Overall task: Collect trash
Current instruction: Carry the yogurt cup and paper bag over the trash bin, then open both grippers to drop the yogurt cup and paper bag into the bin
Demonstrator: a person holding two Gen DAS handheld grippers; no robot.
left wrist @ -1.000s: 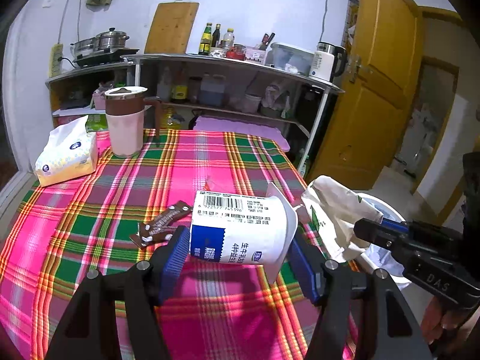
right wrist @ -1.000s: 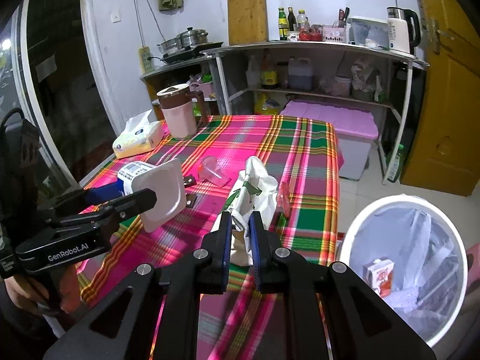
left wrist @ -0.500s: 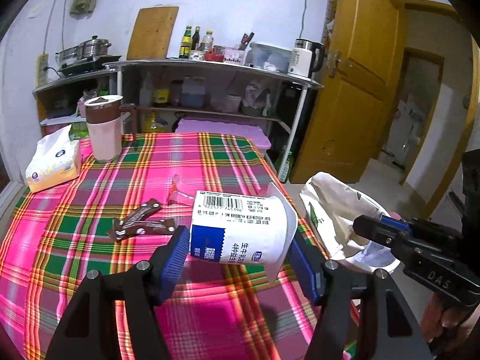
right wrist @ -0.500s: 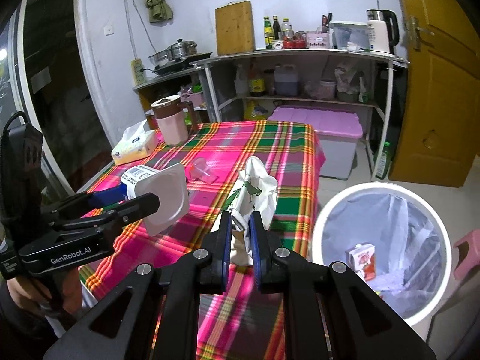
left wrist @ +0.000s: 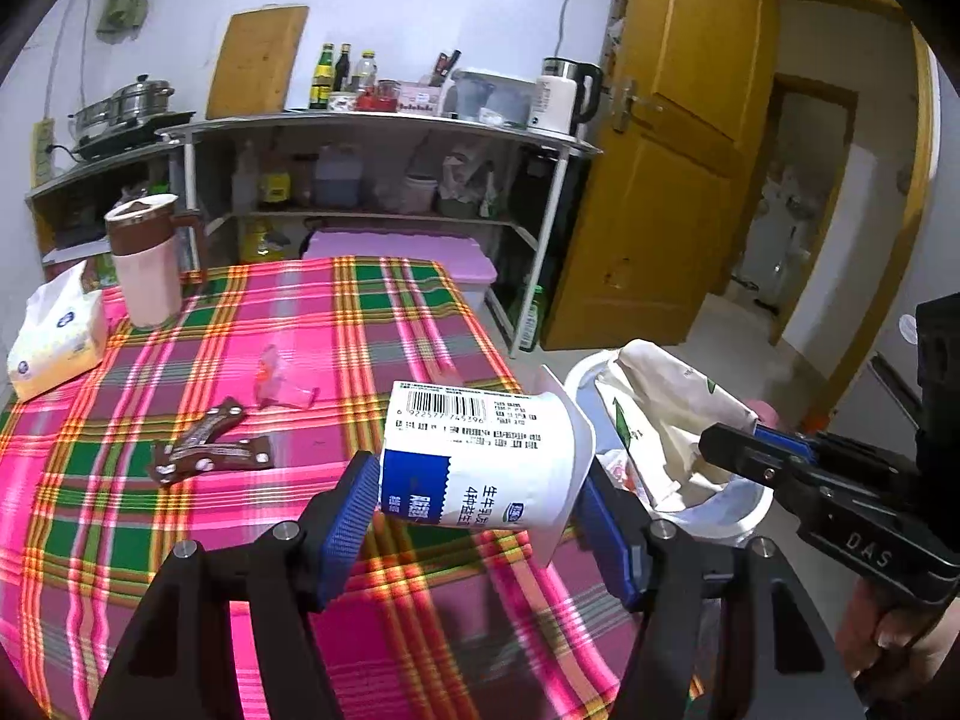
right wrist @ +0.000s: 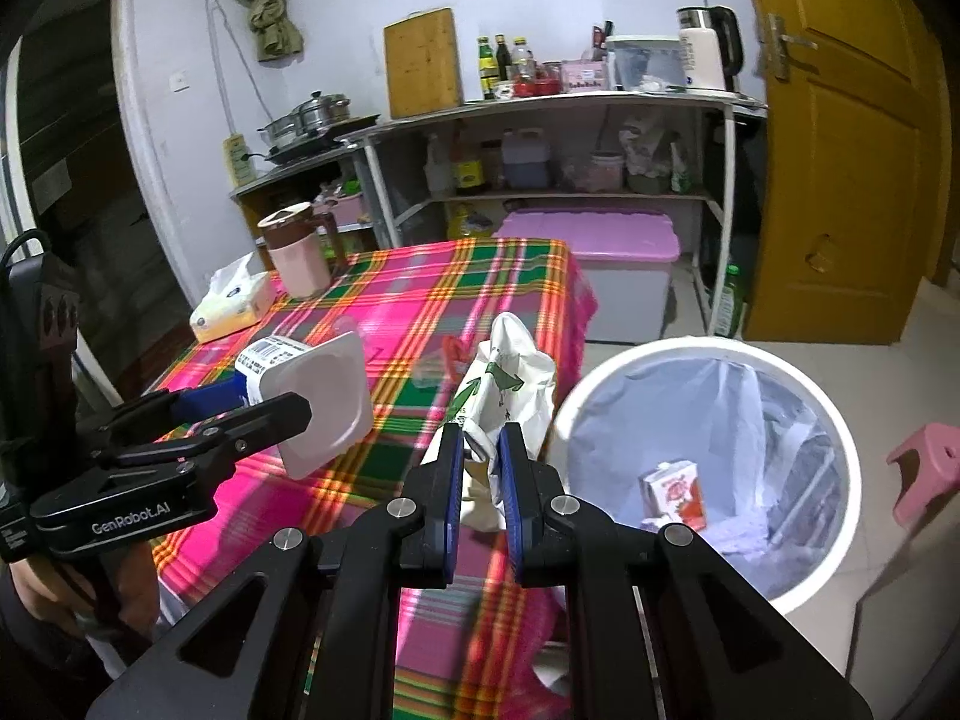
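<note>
Yogurt cup (left wrist: 480, 462) lies sideways, clamped between left fingers (left wrist: 348, 516); right fingers (right wrist: 450, 480) pinch crumpled bag (right wrist: 510, 384).

Pink, green and yellow plaid tablecloth (left wrist: 180, 540); white-and-blue cup (left wrist: 480, 462); white bin (right wrist: 690, 360); possibly brown wrappers (left wrist: 210, 450).

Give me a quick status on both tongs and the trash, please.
Left tongs shut on cup. Right tongs shut on bag. Bin beside table, carton inside. Nothing in the way.
</note>
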